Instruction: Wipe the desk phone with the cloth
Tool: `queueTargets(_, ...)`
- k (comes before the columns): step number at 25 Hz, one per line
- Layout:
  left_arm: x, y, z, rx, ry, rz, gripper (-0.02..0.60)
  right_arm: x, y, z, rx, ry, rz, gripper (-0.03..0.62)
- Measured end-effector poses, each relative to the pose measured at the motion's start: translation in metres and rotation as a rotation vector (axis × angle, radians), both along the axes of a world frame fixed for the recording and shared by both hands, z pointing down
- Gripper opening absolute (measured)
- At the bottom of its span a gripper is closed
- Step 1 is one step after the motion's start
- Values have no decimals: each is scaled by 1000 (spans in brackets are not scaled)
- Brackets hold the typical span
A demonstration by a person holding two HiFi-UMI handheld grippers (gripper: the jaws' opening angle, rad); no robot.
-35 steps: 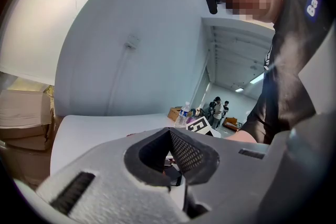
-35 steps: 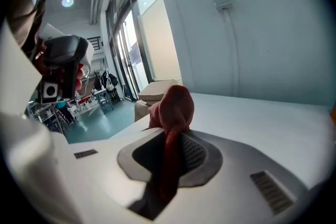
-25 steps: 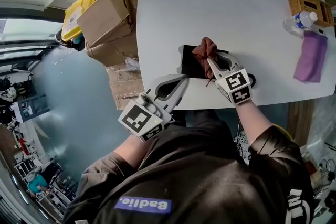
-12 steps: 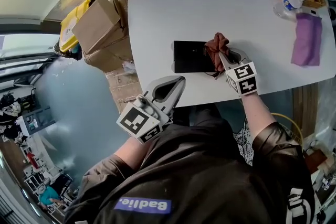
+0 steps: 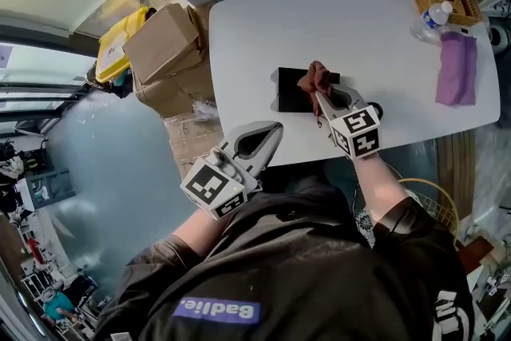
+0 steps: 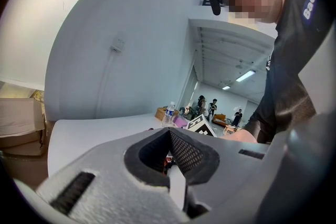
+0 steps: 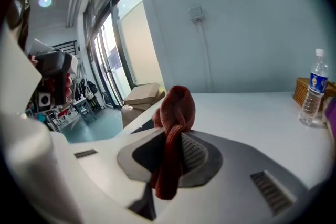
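Observation:
A flat black desk phone (image 5: 294,90) lies on the white table (image 5: 359,20) near its front edge. A reddish-brown cloth (image 5: 314,77) is bunched on the phone's right half. My right gripper (image 5: 318,94) is shut on that cloth and holds it down on the phone. In the right gripper view the cloth (image 7: 175,113) sticks up from between the shut jaws of the gripper (image 7: 173,140). My left gripper (image 5: 270,132) hangs shut and holds nothing, just off the table's front edge, left of the phone. The left gripper view shows its jaws closed together (image 6: 169,136).
Cardboard boxes (image 5: 164,44) and a yellow object (image 5: 120,32) stand left of the table. At the table's far right are a wicker basket (image 5: 445,0), a water bottle (image 5: 431,16) and a purple cloth (image 5: 457,68). The bottle (image 7: 313,93) also shows in the right gripper view.
My right gripper slid the cloth to the phone's right end, then back left toward its middle. The left gripper stayed where it was.

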State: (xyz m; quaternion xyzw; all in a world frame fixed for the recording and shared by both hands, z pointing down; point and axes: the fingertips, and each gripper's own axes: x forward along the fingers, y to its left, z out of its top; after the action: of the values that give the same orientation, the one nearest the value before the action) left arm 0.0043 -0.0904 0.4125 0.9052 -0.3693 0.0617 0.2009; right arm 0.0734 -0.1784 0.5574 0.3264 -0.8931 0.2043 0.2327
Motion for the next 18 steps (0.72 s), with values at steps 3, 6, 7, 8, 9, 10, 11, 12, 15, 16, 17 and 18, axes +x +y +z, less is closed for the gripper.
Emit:
queueTargets(3, -11, 7, -5, 9, -2, -8, 9, -30, 12, -14, 9, -31, -46, 69)
queueTargets(6, -21, 12, -7, 10, -6, -20, 9, -52, 21, -16, 5, -47, -79, 69)
queueTargets(7, -24, 13, -7, 9, -7, -24, 9, -58, 23, -13, -1, -49, -88, 69)
queueTargets(8, -27, 14, -7, 7, -9, -29, 9, -63, 25, -9, -10, -49, -96, 69)
queueTargets(9, -29, 14, -6, 5, -10, -33, 9, -66, 27, -4, -18, -47, -103, 69)
queueTargets(10, -31, 14, -6, 4, -12, -36, 9, -69, 28, 1, -23, -44, -109, 69)
queueTargets(11, -31, 14, -5, 2, -14, -38, 9, -69, 29, 5, -26, -41, -112, 69)
queueTargets(12, -32, 14, -4, 0, -16, -39, 9, -69, 30, 8, -28, -40, -112, 69)
queueTargets(15, -30, 12, -2, -7, -23, -38, 9, -64, 31, 15, -23, -39, -115, 69)
queueTargets(16, -29, 12, -2, -9, -24, -36, 9, -61, 31, 17, -22, -38, -118, 69)
queueTargets(17, -26, 11, -2, -10, -24, -34, 9, -57, 32, 19, -22, -35, -120, 69)
queueTargets(18, -23, 10, -1, -12, -24, -31, 9, -52, 32, 22, -24, -33, -121, 69)
